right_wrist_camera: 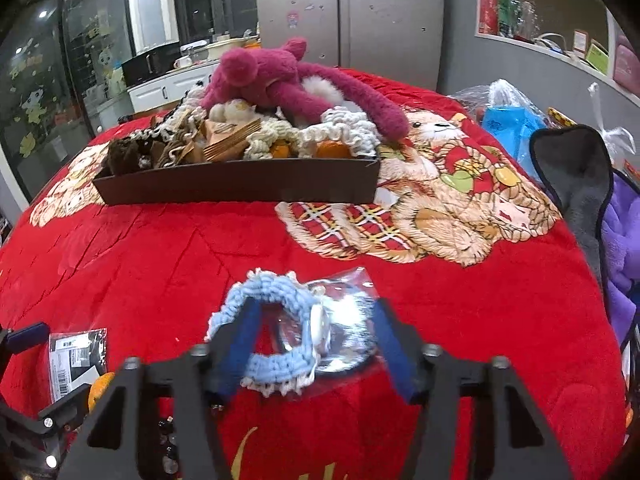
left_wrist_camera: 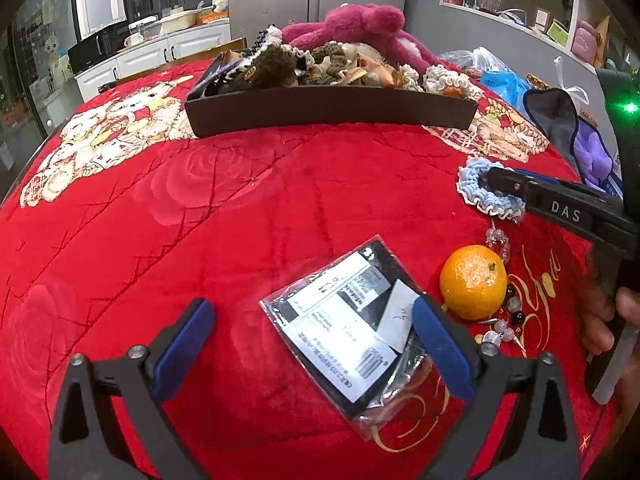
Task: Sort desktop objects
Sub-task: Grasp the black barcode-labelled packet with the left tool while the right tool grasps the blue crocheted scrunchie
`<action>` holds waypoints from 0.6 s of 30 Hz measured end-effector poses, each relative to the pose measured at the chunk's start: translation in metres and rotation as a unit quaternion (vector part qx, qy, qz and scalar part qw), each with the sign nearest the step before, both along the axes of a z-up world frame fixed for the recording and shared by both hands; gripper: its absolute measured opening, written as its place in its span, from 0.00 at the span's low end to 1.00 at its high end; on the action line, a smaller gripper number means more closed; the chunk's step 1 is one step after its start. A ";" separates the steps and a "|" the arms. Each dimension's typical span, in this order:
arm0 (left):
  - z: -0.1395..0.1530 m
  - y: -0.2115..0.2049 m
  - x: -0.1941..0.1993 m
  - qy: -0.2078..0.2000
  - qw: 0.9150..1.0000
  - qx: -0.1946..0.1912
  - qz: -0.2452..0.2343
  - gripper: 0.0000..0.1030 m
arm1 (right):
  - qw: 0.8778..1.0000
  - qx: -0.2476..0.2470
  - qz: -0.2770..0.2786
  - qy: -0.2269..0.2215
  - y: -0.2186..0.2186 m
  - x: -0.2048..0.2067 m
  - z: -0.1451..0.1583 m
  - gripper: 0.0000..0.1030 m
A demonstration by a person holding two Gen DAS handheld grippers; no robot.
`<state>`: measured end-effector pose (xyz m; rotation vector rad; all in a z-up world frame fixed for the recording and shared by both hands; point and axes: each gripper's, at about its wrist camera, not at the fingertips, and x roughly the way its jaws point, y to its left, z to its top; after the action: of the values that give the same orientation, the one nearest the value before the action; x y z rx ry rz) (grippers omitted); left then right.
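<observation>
The right gripper (right_wrist_camera: 316, 344) straddles the blue crocheted ring (right_wrist_camera: 272, 320), jaws apart, grip uncertain. The left gripper (left_wrist_camera: 312, 344) hovers open over the bagged black packet (left_wrist_camera: 344, 328); orange (left_wrist_camera: 473, 288) right, brown tray (left_wrist_camera: 332, 114) far.
</observation>
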<state>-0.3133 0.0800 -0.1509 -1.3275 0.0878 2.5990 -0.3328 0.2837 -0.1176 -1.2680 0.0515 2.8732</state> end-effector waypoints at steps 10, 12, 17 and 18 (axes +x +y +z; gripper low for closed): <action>0.009 -0.016 0.005 0.021 0.999 0.043 0.016 0.45 | 1.000 -0.013 0.015 0.010 -0.002 0.005 0.003 0.13; 0.009 -0.021 0.005 0.020 0.998 0.054 0.020 0.40 | 1.000 -0.013 0.020 0.009 -0.004 0.006 0.004 0.13; 0.013 -0.021 0.005 0.027 0.999 0.037 0.027 0.20 | 0.999 -0.021 0.027 0.006 -0.007 0.009 0.007 0.13; 0.013 -0.022 0.004 0.025 0.998 0.042 0.026 0.19 | 0.999 -0.020 0.030 0.009 -0.009 0.011 0.009 0.13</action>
<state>-0.3090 0.0577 -0.1380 -1.2543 -0.0487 2.6481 -0.3222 0.2749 -0.1084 -1.2727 0.0738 2.9482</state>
